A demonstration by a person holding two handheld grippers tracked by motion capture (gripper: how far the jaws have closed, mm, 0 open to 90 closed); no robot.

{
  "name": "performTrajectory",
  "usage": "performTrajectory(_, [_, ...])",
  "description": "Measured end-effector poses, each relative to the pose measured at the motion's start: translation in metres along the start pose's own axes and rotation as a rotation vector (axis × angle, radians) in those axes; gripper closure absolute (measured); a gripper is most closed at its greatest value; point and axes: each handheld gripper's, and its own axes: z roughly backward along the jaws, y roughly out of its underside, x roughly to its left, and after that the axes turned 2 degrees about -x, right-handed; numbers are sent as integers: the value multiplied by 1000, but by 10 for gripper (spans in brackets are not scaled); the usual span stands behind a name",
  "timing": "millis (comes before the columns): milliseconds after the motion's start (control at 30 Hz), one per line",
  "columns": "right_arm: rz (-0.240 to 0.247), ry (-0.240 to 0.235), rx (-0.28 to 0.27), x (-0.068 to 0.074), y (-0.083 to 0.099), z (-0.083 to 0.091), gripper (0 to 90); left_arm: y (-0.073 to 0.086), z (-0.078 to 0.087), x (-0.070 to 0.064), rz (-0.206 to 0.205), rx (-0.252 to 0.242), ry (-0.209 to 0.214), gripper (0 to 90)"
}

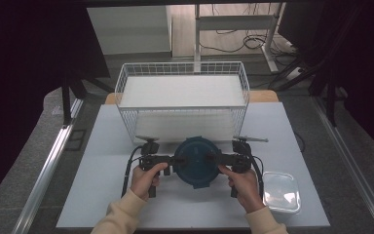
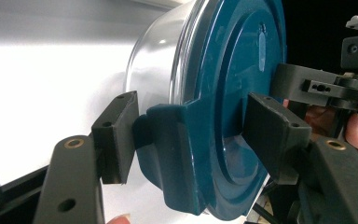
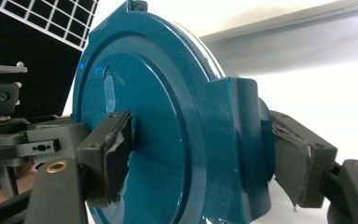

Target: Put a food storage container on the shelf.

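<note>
Just beyond both claws the wire basket (image 1: 182, 95) walls off the way forward. A clear lidded box (image 1: 281, 191) sits right of the right claw (image 1: 217, 159); bare surface (image 1: 102, 185) lies left of the left claw (image 1: 174, 161).

Cream sleeves (image 1: 126, 207), black grippers (image 1: 148, 161) with trailing black cables (image 1: 126, 173).

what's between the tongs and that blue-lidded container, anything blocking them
Nothing visible. The left tongs and right tongs each already straddle a side latch of the blue lid, one jaw on the lid's top, the other at the latch's outer face, on the round container. The wire basket stands behind it.
</note>
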Motion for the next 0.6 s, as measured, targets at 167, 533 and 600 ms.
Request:
performTrajectory(167, [21, 2, -20, 7, 1, 4, 274, -1, 6, -2, -4, -11, 8, 372])
performTrajectory(533, [57, -14, -72, 28, 0, 11, 289, -6, 28, -10, -21, -41, 18, 371])
performTrajectory(600, [65, -17, -81, 33, 0, 12, 291, -7, 33, -12, -25, -51, 14, 371])
